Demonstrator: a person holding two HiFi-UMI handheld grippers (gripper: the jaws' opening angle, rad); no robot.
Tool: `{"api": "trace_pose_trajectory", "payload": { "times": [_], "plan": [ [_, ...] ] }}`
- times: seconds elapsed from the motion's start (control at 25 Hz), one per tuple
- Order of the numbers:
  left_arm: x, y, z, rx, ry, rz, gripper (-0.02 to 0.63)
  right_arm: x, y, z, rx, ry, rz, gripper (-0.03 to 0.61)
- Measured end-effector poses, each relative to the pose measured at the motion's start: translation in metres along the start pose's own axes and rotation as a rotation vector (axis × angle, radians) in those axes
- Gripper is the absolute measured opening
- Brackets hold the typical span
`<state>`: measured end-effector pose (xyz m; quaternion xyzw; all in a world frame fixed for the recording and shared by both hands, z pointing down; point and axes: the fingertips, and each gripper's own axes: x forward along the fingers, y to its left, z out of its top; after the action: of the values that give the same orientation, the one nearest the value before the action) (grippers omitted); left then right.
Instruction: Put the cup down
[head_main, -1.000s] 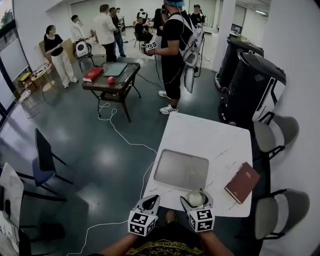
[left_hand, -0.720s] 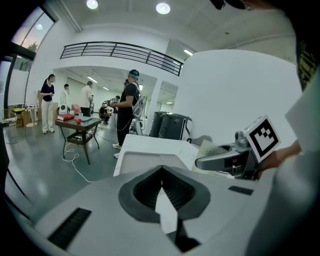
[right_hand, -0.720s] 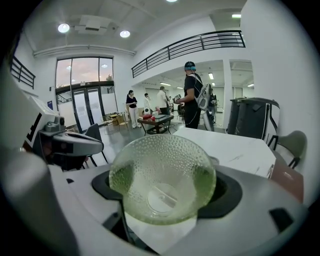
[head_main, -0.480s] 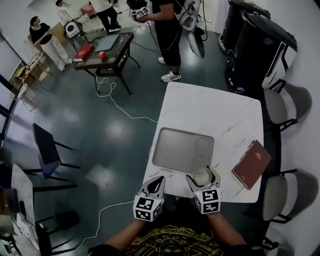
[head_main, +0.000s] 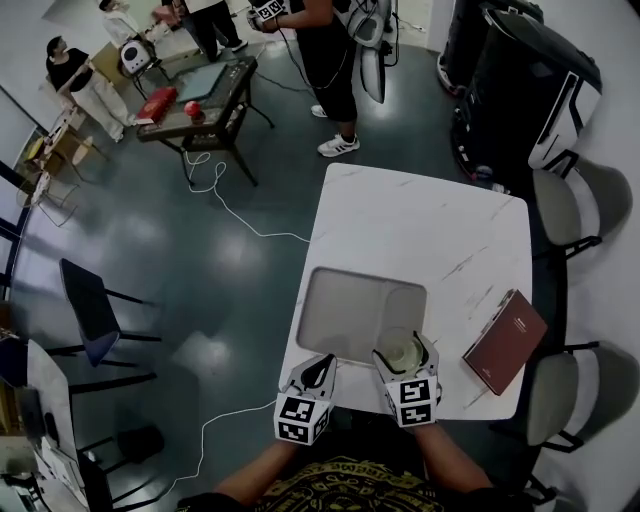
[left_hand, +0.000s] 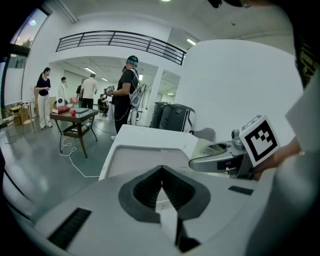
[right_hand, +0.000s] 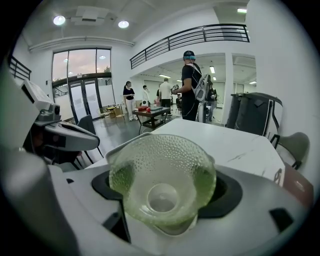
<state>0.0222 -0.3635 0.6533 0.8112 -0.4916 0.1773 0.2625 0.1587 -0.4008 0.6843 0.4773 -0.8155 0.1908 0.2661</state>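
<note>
A pale green dimpled glass cup (right_hand: 162, 185) lies on its side between the jaws of my right gripper (right_hand: 165, 192), its mouth facing the camera. In the head view that cup (head_main: 402, 350) hangs over the near right corner of the grey tray (head_main: 345, 310), held by my right gripper (head_main: 405, 355). My left gripper (head_main: 318, 368) is at the table's near edge, just left of the right one, with its jaws shut and nothing between them. In the left gripper view the left gripper (left_hand: 161, 187) points along the tray (left_hand: 145, 152).
A white marble table (head_main: 430, 235) carries the tray and a dark red book (head_main: 505, 340) at its right. Two grey chairs (head_main: 580, 205) stand on the right side. A white cable (head_main: 235, 215) runs over the floor at left. Several people stand around a far table (head_main: 195, 95).
The view has tilted further down over the table. My right gripper has carried the cup forward from the table's near edge to over the tray's near right corner.
</note>
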Motion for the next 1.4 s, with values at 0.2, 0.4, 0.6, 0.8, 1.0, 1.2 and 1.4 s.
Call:
{"api": "trace_pose_trajectory", "payload": {
  "times": [0.2,0.4,0.6,0.8,1.0,1.2,1.4],
  "plan": [
    [0.013,0.004,-0.008,-0.008,0.046,-0.001,0.010,0.014,-0.004,-0.010,0.011,0.018,0.004,0.394],
    [0.022,0.008,-0.008,-0.003,0.052,-0.006,0.009,0.021,-0.008,-0.017,0.005,0.013,-0.019,0.394],
    [0.030,0.010,-0.002,0.009,0.045,-0.020,0.009,0.027,-0.014,-0.016,-0.003,-0.006,-0.045,0.394],
    [0.037,0.009,0.005,0.014,0.035,-0.032,0.009,0.033,-0.017,-0.013,-0.025,-0.030,-0.069,0.394],
    [0.037,0.005,0.009,0.009,0.031,-0.042,0.010,0.032,-0.019,-0.020,-0.026,-0.032,-0.081,0.394],
    [0.034,0.007,0.013,0.016,0.018,-0.040,0.009,0.035,-0.020,-0.027,-0.009,-0.027,-0.074,0.394],
    [0.025,0.004,0.016,0.014,0.004,-0.045,0.010,0.033,-0.020,-0.029,-0.007,-0.015,-0.060,0.396]
  ]
}}
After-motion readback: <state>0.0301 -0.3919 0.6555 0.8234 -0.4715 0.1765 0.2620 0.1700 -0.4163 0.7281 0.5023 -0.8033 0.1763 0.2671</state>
